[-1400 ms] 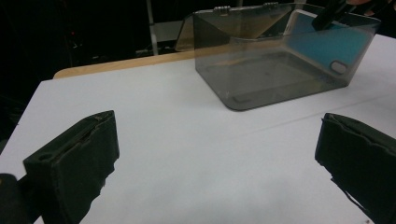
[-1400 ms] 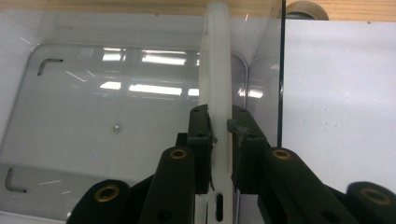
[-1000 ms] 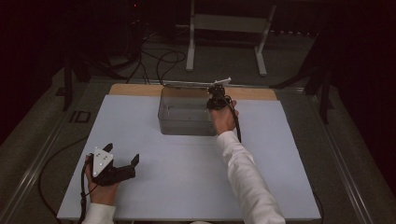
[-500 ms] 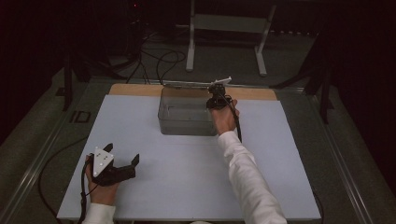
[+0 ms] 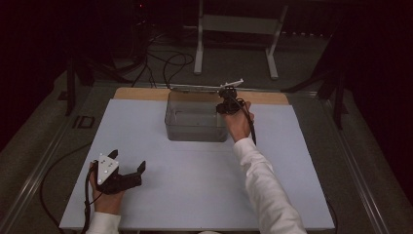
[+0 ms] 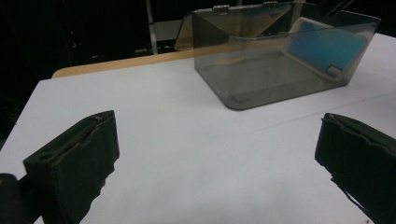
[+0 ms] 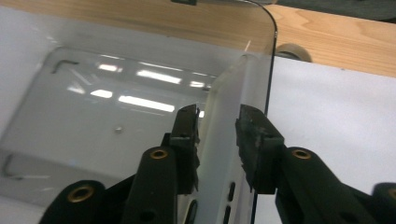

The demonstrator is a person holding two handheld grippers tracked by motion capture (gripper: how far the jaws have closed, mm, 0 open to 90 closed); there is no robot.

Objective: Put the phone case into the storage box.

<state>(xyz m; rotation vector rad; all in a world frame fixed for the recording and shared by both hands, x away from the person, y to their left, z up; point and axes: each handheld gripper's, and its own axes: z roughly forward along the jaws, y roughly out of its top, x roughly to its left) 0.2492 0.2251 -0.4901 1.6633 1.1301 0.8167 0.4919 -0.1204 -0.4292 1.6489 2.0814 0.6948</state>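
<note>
Phone (image 7: 223,140) on edge inside smoky clear box (image 5: 195,127), leaning on its right wall – right gripper (image 7: 215,122) jaws just opening, pads barely off it (left gripper (image 6: 215,158) spread wide, idle) – could tip flat or snag on withdrawal.

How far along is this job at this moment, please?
Done: the phone case stands on edge inside the clear box, against its wall. In hand: the right gripper straddles it, jaws just opening to let go. Left: draw out, probably close the open lid. The left gripper rests open.
</note>
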